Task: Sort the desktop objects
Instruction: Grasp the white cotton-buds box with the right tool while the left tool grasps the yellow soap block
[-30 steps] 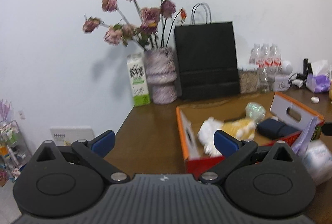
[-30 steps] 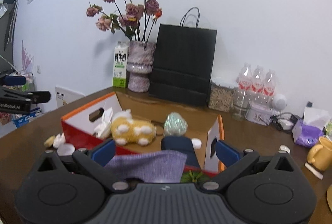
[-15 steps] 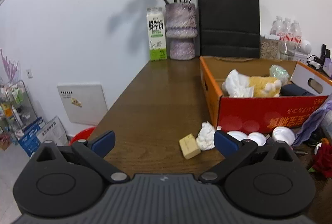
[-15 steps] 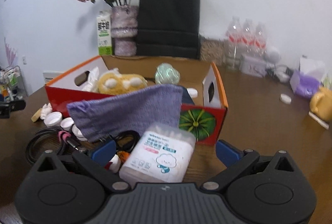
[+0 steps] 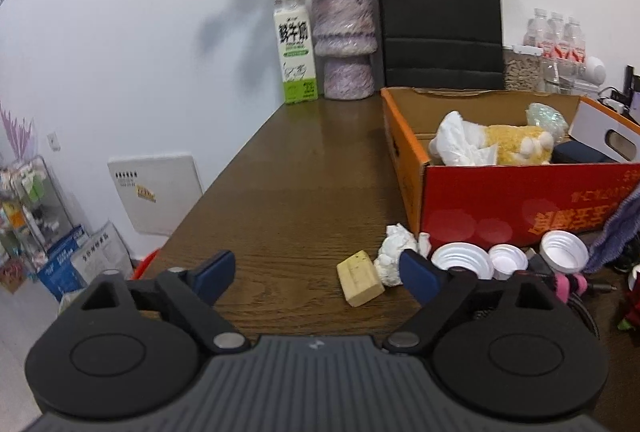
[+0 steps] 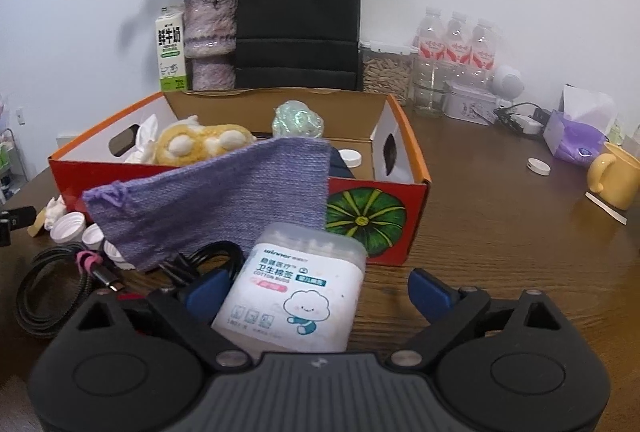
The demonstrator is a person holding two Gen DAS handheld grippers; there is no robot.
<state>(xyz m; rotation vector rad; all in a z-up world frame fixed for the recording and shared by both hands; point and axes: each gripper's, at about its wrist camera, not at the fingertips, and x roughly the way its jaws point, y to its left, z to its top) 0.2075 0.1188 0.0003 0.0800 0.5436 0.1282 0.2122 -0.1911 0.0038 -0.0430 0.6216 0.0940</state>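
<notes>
A red and orange cardboard box (image 6: 416, 167) (image 5: 496, 199) holds a yellow plush toy (image 6: 200, 145), tissue and a green ball. A purple knitted pouch (image 6: 224, 199) hangs over its front wall. A clear cotton swab box (image 6: 296, 288) lies between the fingers of my open right gripper (image 6: 316, 290), not clamped. My left gripper (image 5: 316, 272) is open and empty above the table, close to a tan eraser block (image 5: 358, 278), a crumpled tissue (image 5: 394, 258) and white bottle caps (image 5: 460, 264).
A coiled black cable (image 6: 52, 292) lies at the front left. At the back stand a milk carton (image 5: 295, 51), a vase of dried flowers (image 5: 344, 43), a black paper bag (image 6: 298, 19) and water bottles (image 6: 456, 47). A yellow mug (image 6: 618, 175) and a tissue pack (image 6: 576, 135) are at the right.
Both grippers have dropped lower and drawn back from over the box. The right one has come closer to the cotton swab box, which now lies between its fingers.
</notes>
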